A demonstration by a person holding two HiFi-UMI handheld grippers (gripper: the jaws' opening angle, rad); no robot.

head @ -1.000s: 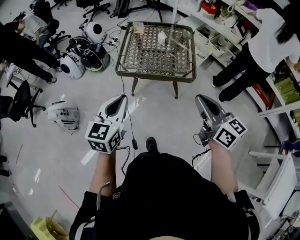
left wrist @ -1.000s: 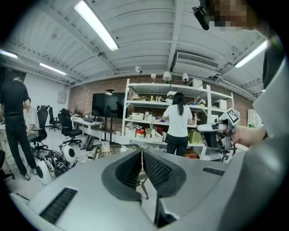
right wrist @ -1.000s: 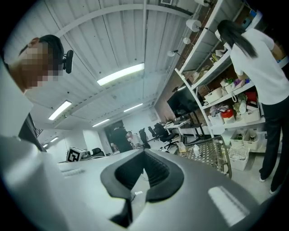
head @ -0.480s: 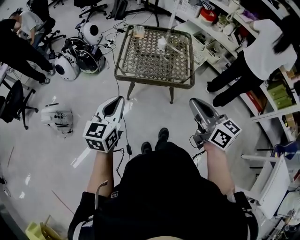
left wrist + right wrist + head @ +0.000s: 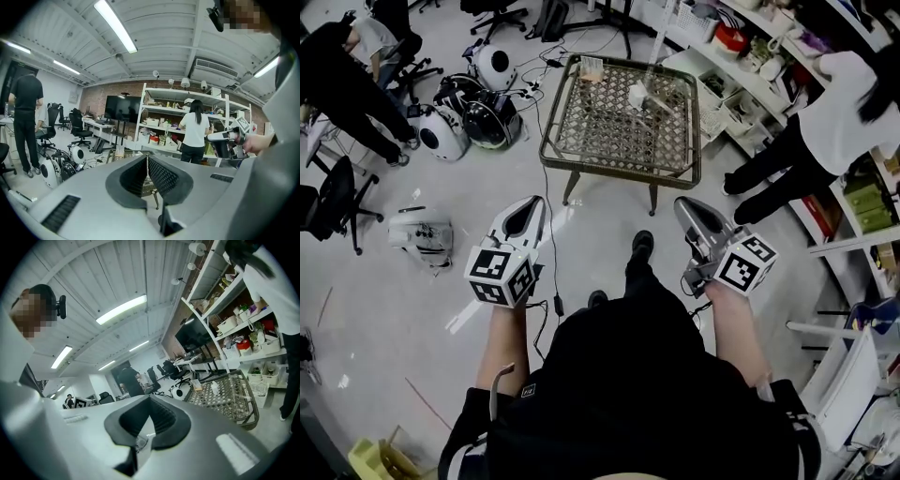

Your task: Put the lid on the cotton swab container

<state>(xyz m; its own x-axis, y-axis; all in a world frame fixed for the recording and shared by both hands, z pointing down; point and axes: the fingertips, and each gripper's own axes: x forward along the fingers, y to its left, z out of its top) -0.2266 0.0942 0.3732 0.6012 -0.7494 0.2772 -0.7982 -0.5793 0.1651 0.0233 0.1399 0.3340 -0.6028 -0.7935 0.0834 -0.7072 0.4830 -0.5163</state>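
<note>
Both ribbed-padded tongs together and empty, left tongs (image 5: 532, 208) and right tongs (image 5: 686, 208), well apart from the lattice-topped table (image 5: 619, 167).

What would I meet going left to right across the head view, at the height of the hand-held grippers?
In order: black swivel office chair → white boxy device on the floor → left hand-held gripper → black shoe → right hand-held gripper.
</note>
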